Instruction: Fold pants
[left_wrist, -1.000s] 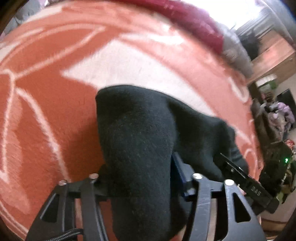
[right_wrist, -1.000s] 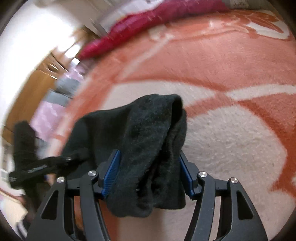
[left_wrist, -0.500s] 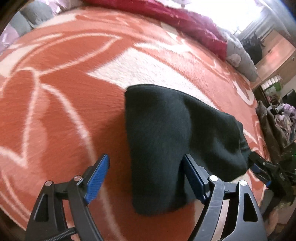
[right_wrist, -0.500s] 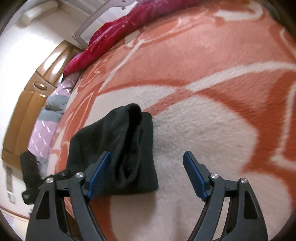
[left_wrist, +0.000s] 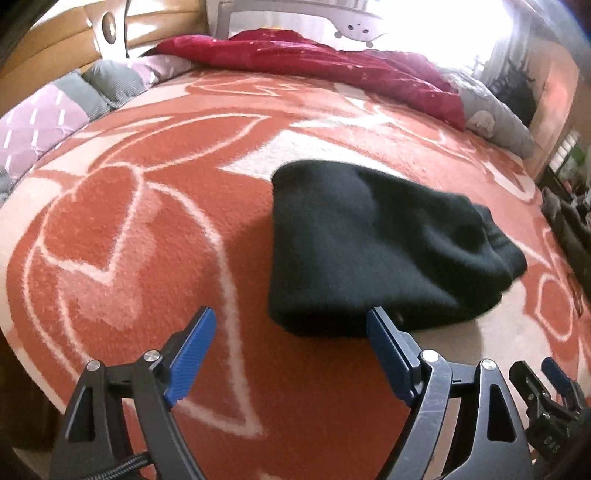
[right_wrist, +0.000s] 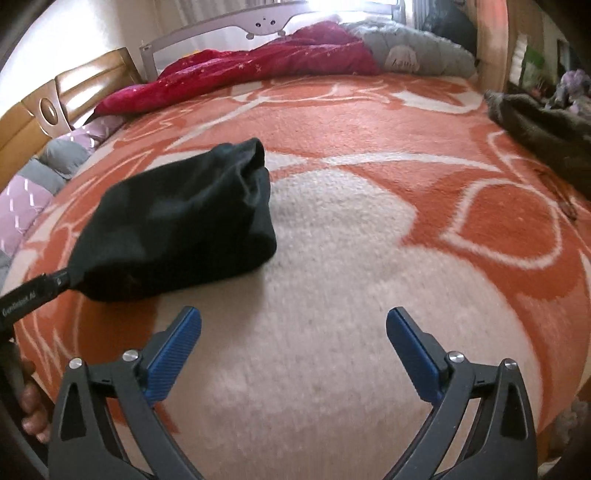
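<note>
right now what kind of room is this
Most likely a bedroom: the pants lie on a bed's orange blanket, with a wooden headboard and a red duvet behind.

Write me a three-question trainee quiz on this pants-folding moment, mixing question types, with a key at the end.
1. True or false: the left gripper is clamped on the folded black fleece pants.
2. Multiple choice: the pants lie on
A. a bare wooden floor
B. an orange and cream patterned blanket
C. a grey pillow
3. Fill in: seen from the right gripper, the pants lie ahead and to the ____.

Key
1. False: both grippers stand open and hold nothing, and the pants rest as a bundle on the blanket.
2. B
3. Left: the bundle sits left of the open fingers, clear of them.
</note>
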